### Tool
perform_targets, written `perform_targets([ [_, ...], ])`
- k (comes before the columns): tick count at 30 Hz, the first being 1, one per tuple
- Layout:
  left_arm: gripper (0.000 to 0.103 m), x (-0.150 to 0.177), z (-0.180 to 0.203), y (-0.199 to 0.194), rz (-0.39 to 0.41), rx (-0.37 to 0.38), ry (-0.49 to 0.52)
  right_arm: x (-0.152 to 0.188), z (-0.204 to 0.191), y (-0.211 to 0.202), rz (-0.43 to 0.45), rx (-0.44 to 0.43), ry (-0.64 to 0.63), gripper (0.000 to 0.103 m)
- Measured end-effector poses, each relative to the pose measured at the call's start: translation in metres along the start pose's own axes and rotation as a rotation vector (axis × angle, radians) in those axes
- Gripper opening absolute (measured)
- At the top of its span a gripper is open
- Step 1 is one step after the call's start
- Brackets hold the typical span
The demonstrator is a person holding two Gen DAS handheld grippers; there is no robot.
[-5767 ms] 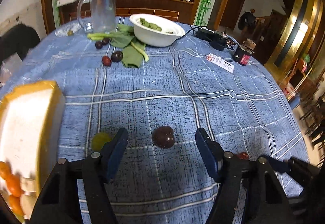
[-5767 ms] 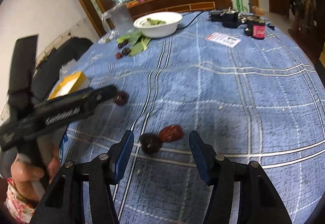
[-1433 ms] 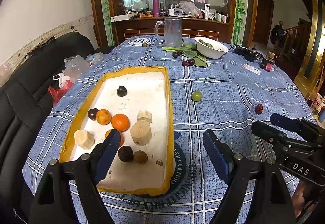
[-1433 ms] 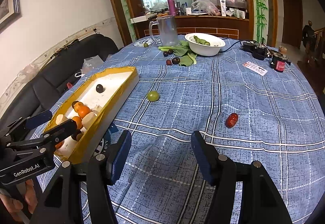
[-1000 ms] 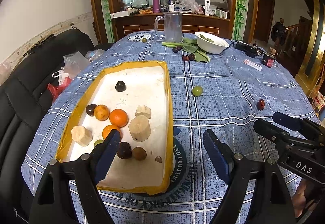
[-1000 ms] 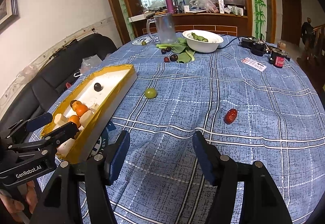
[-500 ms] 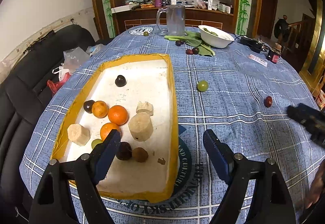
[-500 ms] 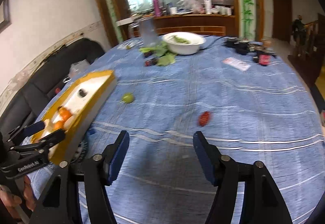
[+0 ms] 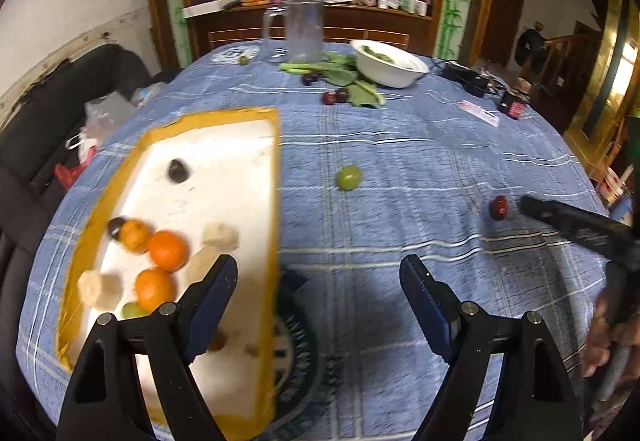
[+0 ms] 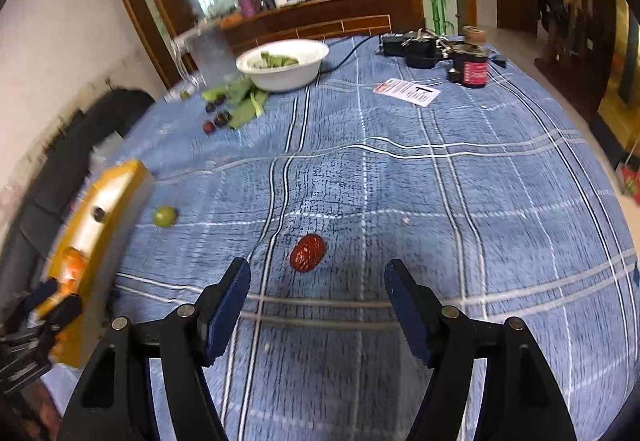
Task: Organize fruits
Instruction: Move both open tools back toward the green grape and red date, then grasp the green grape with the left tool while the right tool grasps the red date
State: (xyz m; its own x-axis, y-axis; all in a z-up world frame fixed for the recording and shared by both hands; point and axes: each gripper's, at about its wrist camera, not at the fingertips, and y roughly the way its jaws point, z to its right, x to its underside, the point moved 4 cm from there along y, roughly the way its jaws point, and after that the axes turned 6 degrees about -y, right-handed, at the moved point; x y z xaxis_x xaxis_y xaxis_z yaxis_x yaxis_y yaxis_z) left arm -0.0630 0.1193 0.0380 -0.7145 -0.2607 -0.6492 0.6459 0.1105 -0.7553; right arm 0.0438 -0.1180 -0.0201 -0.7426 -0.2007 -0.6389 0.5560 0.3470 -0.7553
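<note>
A yellow-rimmed white tray (image 9: 276,161) at the left holds oranges (image 9: 168,250), pale chunks and dark fruits. My left gripper (image 9: 317,269) hovers open by the tray's right rim with nothing between its fingers. On the blue checked cloth lie a green fruit (image 9: 349,177) and a red date (image 9: 499,207). In the right wrist view the red date (image 10: 307,252) sits just beyond my right gripper (image 10: 317,273), in line with the gap. That gripper's jaws are closing with nothing between the pads. One of its fingers (image 9: 560,215) reaches in beside the date.
At the far side stand a white bowl (image 10: 284,65) of greens, a glass pitcher (image 10: 208,53), loose leaves and dark plums (image 10: 218,119). A paper card (image 10: 406,91) and a red-labelled jar (image 10: 468,69) with black gear sit far right. A black sofa flanks the table's left.
The right gripper has swung toward the red date, which now lies close in front of its fingers. The left gripper has shifted right, so the tray sits further left in its view.
</note>
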Motion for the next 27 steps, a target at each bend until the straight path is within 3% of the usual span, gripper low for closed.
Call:
perform_targets([
  [3, 0.082, -0.013, 0.012, 0.014, -0.008, 0.036, 0.025, -0.003, -0.007, 0.019, -0.029, 0.037, -0.037, 0.059],
  [9, 0.082, -0.037, 0.028, 0.053, -0.028, 0.049, 0.051, -0.002, -0.009, 0.033, -0.025, 0.027, -0.038, 0.057],
  [14, 0.070, -0.052, 0.038, 0.082, -0.042, 0.050, 0.088, 0.001, -0.006, 0.043, -0.039, 0.018, -0.032, 0.051],
  [21, 0.066, -0.060, 0.041, 0.117, -0.107, -0.049, 0.099, 0.005, -0.011, 0.047, -0.040, 0.053, -0.086, 0.050],
  [24, 0.064, -0.052, 0.045, 0.128, -0.127, -0.079, 0.129, 0.005, -0.011, 0.047, -0.041, 0.069, -0.095, 0.041],
  [25, 0.051, -0.050, 0.046, 0.129, -0.110, -0.116, 0.151, 0.005, -0.010, 0.047, -0.041, 0.064, -0.091, 0.038],
  [26, 0.030, -0.048, 0.048, 0.129, -0.104, -0.107, 0.158, 0.005, -0.009, 0.046, -0.041, 0.059, -0.087, 0.032],
  [27, 0.025, -0.048, 0.048, 0.128, -0.106, -0.093, 0.151, 0.005, -0.008, 0.046, -0.042, 0.056, -0.082, 0.025],
])
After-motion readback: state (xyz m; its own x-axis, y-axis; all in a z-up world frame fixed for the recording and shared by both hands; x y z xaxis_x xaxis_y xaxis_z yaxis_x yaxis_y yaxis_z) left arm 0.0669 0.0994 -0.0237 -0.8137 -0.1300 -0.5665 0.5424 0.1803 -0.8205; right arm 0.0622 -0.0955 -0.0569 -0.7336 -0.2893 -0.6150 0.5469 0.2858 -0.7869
